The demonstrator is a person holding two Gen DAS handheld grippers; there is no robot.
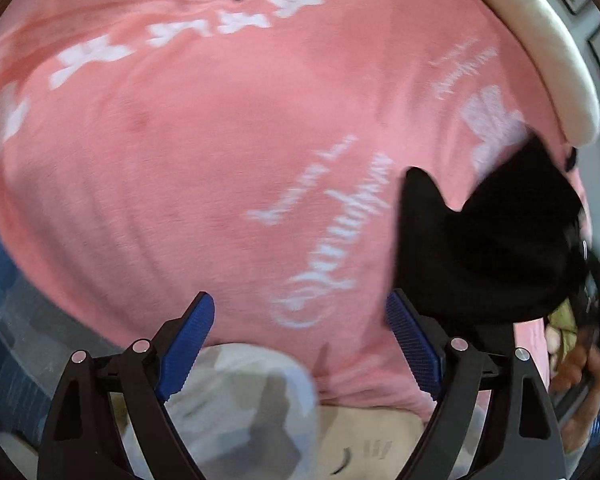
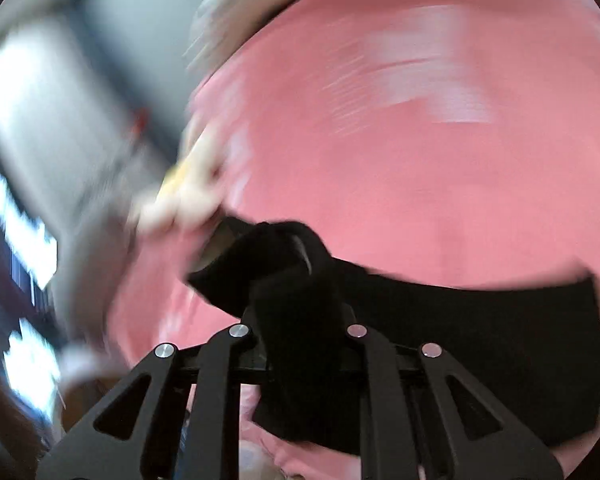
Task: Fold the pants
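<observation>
Mostly blurred: pants (image 2: 440, 312) hiding fingers (image 2: 296, 320).

The left wrist camera sits just behind the left claw (image 1: 300, 344) and looks forward and steeply down, close over a pink blanket (image 1: 204, 152) that fills most of its view. The right wrist camera sits behind the right claw (image 2: 300, 300), equally close, its picture smeared by blur. Both views share the pink blanket and the black pants (image 1: 488, 248), which bunch up right before the right lens.
</observation>
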